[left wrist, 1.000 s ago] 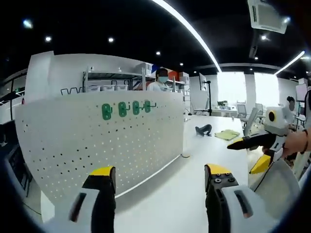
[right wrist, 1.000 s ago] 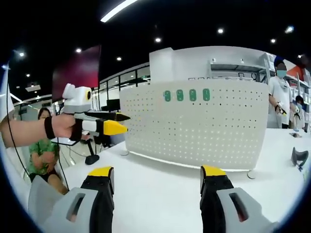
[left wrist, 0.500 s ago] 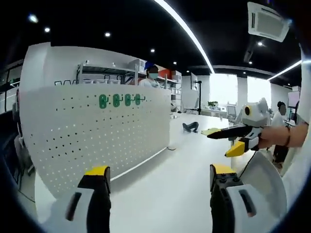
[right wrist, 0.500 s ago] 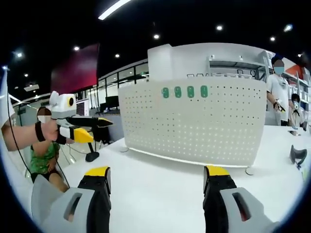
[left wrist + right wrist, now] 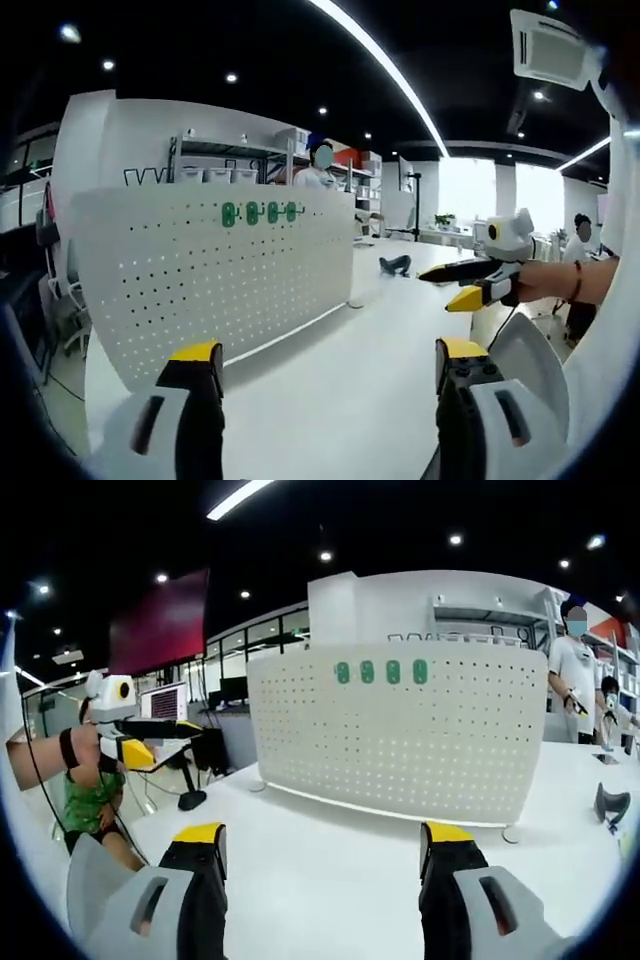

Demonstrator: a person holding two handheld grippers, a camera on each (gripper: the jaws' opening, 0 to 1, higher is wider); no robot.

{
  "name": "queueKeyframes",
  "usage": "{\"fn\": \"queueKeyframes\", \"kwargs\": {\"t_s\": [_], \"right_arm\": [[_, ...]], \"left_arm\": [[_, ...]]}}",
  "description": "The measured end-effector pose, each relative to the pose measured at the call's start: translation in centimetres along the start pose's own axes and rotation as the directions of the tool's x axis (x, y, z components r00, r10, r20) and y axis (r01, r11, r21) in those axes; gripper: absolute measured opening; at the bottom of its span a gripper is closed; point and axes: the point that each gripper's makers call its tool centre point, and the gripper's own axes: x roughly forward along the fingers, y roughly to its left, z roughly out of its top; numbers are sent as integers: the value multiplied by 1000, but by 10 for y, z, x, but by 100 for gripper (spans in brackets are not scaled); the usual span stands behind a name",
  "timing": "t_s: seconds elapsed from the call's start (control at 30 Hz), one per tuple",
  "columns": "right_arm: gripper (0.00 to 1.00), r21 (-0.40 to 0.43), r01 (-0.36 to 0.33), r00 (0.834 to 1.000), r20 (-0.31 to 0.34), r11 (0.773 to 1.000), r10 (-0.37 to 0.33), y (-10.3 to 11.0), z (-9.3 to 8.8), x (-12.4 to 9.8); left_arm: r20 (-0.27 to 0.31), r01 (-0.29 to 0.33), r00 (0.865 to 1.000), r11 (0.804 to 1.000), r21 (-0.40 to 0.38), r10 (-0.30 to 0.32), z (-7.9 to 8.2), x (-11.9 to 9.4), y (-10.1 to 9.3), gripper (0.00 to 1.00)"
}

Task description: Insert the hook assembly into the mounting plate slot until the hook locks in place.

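A white pegboard mounting plate stands upright on the white table. Several green hooks sit in a row near its top edge. My left gripper is open and holds nothing, well short of the board. From the other side the same plate and green hooks face my right gripper, which is open with nothing in it. The right gripper shows in a hand at the right of the left gripper view. The left gripper shows at the left of the right gripper view.
A small black object lies on the table beyond the board's end, seen as a black object at the right. A standing person is behind the board, a seated person at the left. Shelving rises behind.
In the right gripper view the left gripper has drawn away to the left and looks smaller. The left view has shifted slightly. Board and hooks are unchanged; both grippers stay open.
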Motion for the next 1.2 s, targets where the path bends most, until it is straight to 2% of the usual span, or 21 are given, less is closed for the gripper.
{"fn": "queueKeyframes", "kwargs": {"t_s": [0.13,0.2,0.27,0.43,0.73,0.87,1.03,1.2], "right_arm": [[81,2,5,1000,-3,1000,-5,-3,-2,-1],[81,6,4,1000,-9,1000,-4,-3,-3,-2],[81,6,5,1000,-10,1000,-5,-4,-3,-2],[81,20,-1,1000,-6,1000,1,-4,-2,-1],[80,32,-13,1000,-3,999,13,0,-2,0],[80,28,-9,1000,-10,1000,10,-1,-5,-1],[80,18,-11,1000,-24,1000,11,-1,-8,-1],[80,37,-15,1000,-9,999,15,0,-6,1]], "left_arm": [[9,-8,1000,1000,-14,8,-1,-9,-2,91],[-15,-25,1000,1000,-9,25,-5,-12,1,91],[-12,-30,999,1000,1,30,-5,-13,1,92],[10,-21,1000,999,-44,22,-5,-15,0,92],[-18,-15,1000,999,-40,14,-19,-17,2,95],[-1,-17,1000,998,-56,17,-17,-17,5,95],[-9,-5,1000,999,-31,5,-17,-18,1,97],[-8,-12,1000,999,-46,12,-17,-19,1,97]]}}
